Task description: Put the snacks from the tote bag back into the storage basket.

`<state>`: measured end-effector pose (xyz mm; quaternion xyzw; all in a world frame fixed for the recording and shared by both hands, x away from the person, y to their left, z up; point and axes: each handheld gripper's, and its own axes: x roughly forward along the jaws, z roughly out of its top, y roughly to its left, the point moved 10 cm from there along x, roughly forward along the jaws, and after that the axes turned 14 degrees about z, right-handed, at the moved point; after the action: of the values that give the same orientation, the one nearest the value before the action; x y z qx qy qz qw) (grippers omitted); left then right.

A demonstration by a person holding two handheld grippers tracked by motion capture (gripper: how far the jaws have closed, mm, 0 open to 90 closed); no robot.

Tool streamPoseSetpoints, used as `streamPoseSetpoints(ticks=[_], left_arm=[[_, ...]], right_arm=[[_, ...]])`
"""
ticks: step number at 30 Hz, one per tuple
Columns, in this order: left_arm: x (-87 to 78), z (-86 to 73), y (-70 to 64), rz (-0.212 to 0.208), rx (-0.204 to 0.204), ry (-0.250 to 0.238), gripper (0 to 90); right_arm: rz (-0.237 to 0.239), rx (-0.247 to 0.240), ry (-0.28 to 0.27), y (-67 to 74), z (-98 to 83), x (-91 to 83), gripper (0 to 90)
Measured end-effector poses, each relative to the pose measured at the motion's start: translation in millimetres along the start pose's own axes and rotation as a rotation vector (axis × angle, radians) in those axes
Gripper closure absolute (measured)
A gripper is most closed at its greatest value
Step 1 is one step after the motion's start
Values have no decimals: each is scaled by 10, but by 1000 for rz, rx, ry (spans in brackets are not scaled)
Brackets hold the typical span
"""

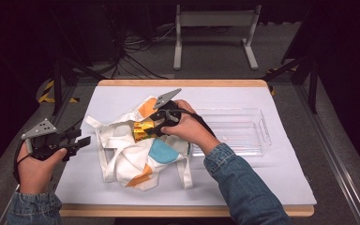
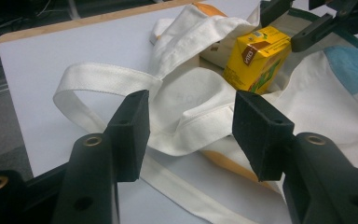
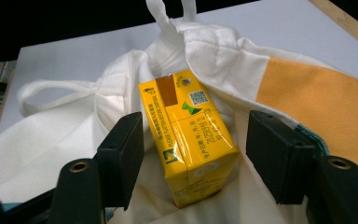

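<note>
On the white table point(image 1: 281, 178) lies our big cloth bag point(image 1: 136, 159), open and floppy, with a clear tray point(image 1: 262, 136) just beside it. Between the fingers of our right gripper point(image 3: 193, 144) sits the yellow juice box point(image 3: 186, 135), inside the bag's mouth; the fingers stand wide and touch nothing. Our left gripper point(image 2: 189, 135) waits with half-open, empty fingers, the bag's rim and white strap point(image 2: 88, 77) just ahead. We think we should center the box, then squeeze gently so it doesn't crush.
</note>
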<state>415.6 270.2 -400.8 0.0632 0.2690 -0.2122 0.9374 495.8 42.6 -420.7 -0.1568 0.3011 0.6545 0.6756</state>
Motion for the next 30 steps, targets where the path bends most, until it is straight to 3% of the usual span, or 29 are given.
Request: streamPoseSetpoints(ticks=[7,15,17,25,30], left_arm=[[-4,8,8,0,-1,-7,463],[2,10,-3,3,-4,-8,455],[7,10,6,7,12,-8,456],[15,9,-20,0,5,-6,457],[10,8,-14,1,0,-8,462]], right_arm=[[4,-5,51,-30,-61,131,388],[1,-8,59,-47,-66,230,386],[2,-13,65,-49,-73,255,397],[22,-40,94,-27,-89,247,487],[33,-59,108,-27,-96,229,499]])
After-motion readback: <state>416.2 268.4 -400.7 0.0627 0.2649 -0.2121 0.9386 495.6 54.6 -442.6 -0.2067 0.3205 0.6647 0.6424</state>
